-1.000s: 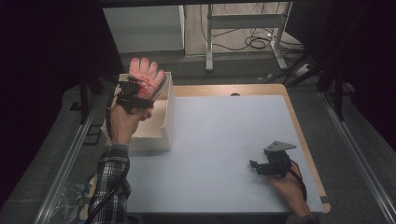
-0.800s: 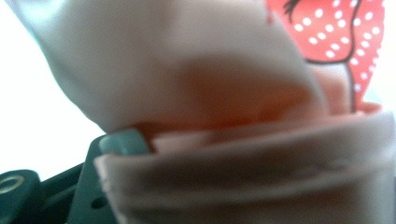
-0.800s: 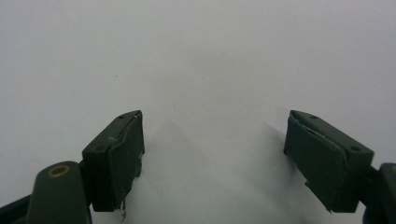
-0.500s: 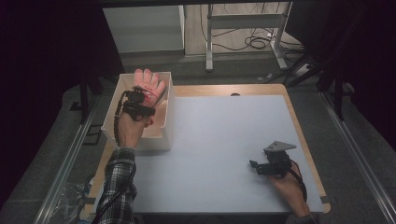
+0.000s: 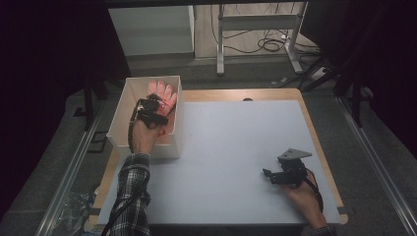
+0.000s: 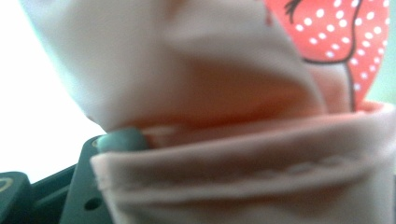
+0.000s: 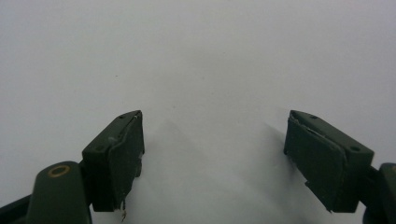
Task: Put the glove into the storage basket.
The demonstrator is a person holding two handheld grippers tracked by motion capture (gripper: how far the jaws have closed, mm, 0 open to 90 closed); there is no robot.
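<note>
White tabletop (image 5: pixel 231 147) under dim light carries an open white box (image 5: pixel 118 123) at its far left corner, and cables trail on the floor beyond.

Inside the box, the left gripper (image 5: pixel 152 109) is clenched on a pink glove (image 5: pixel 164 93), whose fingers fan out just ahead of the jaws. By the look of it, the glove is light, soft and floppy: it should sag from wherever it is pinched and cannot be pushed, only dragged or lifted. Its hemmed cuff (image 6: pixel 243 168) seems the best hold, being doubled and stitched, so less likely to slip than the thin palm cloth.

From above, the glove's whole outline and its place in the box are plain, but not the grip. The left gripper view gives that instead: the cuff lies across the jaws, blurred and close, with a red patch of white dots (image 6: pixel 336 42) beyond it.

Well apart, the right gripper (image 7: pixel 212 154) rests released on bare tabletop, jaws wide with nothing between them.
</note>
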